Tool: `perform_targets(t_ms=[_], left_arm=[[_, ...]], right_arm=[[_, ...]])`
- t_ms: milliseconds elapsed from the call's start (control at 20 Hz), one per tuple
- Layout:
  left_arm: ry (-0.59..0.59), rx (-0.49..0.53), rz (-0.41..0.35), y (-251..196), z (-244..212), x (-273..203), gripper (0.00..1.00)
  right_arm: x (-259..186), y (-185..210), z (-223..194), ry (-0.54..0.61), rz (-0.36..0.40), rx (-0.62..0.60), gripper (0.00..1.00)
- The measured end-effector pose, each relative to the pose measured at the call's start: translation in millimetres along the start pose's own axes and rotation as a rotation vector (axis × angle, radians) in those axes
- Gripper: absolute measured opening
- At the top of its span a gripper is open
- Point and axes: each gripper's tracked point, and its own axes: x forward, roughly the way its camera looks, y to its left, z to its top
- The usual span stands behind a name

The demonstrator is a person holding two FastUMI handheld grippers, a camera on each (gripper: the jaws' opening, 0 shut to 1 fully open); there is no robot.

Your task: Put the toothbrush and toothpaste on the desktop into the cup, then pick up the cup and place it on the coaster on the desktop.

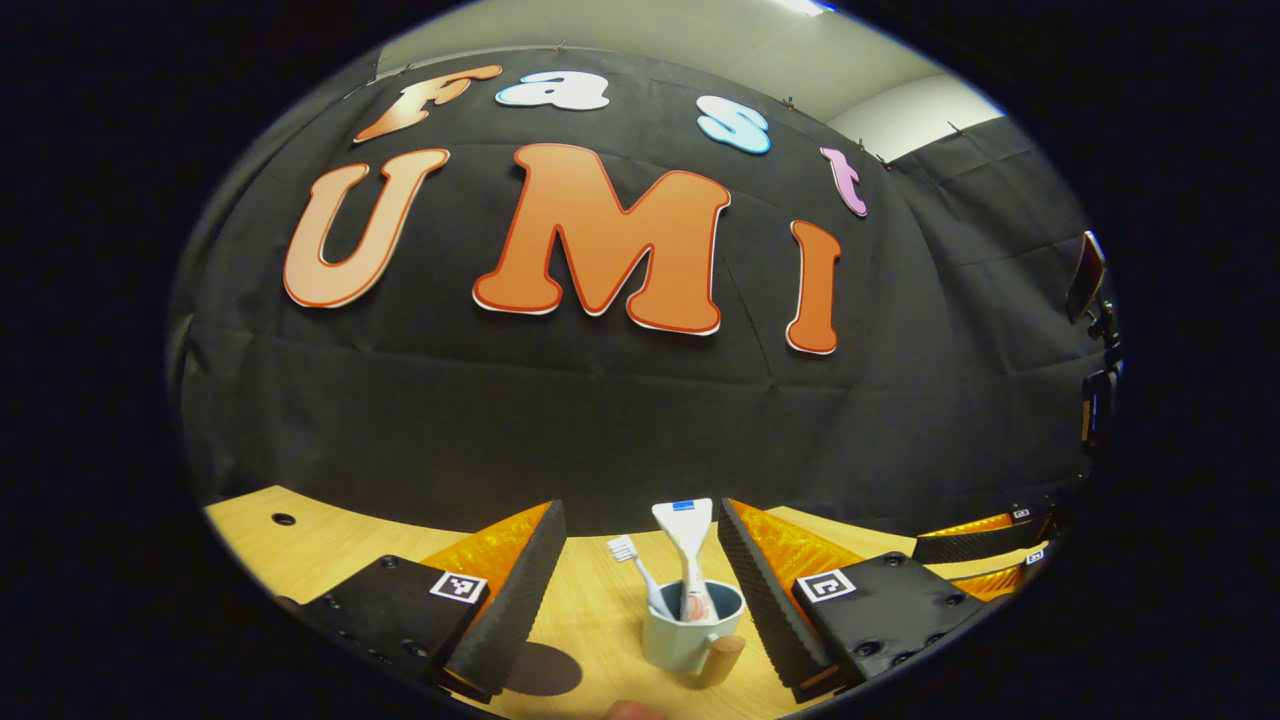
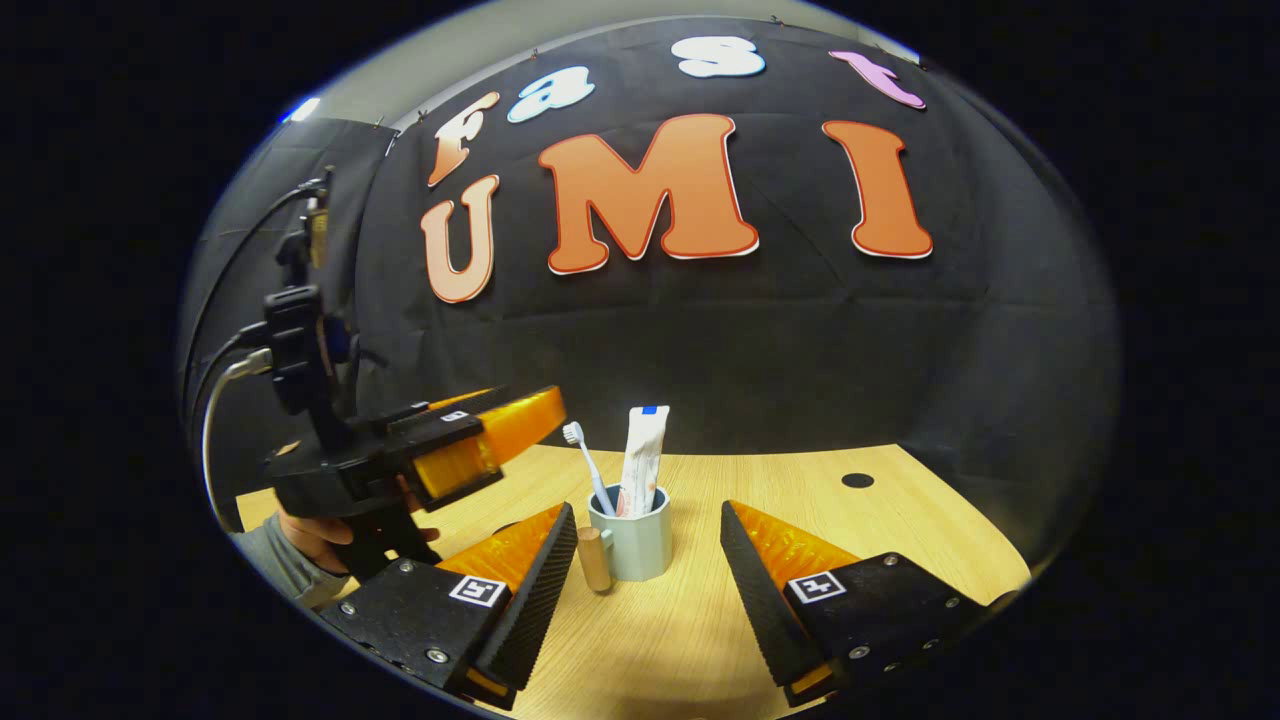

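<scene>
A pale blue-grey cup [image 1: 690, 630] with a wooden handle [image 1: 722, 660] stands on the wooden desktop [image 1: 600, 600]. In it stand a white toothbrush [image 1: 630, 565] and a white toothpaste tube [image 1: 688, 540]. My left gripper [image 1: 640, 510] is open, and the cup lies low between its fingers, nearer the right one, touching neither. A dark round coaster [image 1: 545, 670] lies left of the cup, partly behind the left finger. In the right gripper view the cup [image 2: 632, 545], toothbrush [image 2: 585, 460] and tube [image 2: 642, 450] sit ahead of my open right gripper [image 2: 647, 510]. The left gripper [image 2: 480, 435] hovers to the cup's left.
A hand [image 2: 330, 530] in a grey sleeve holds the left gripper, with a black mount and cables [image 2: 295, 330] above it. The right gripper [image 1: 985, 540] shows at the far right of the desktop. Small round holes [image 2: 857, 480] [image 1: 283, 519] mark the tabletop. A device on a stand [image 1: 1088, 275] stands at the right.
</scene>
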Motion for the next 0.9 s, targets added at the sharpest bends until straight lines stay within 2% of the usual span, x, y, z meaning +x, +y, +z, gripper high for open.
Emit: perform_targets(t_ms=[200,400,750,900], left_arm=[[0.029,0.015,0.033,19.9,3.1,-22.4,0.97],[0.038,0.05,0.079,39.6,12.1,-44.6,0.97],[0.045,0.055,0.133,68.6,15.7,-79.7,0.97],[0.062,0.051,0.15,78.2,10.9,-91.8,0.96]], right_arm=[[13.6,12.4,1.6,0.065,0.009,0.073,0.87],[29.9,14.2,0.5,0.137,-0.019,0.11,0.87],[51.7,28.9,-14.9,0.349,-0.006,0.159,0.88],[60.7,27.6,-25.1,0.442,-0.038,0.138,0.89]])
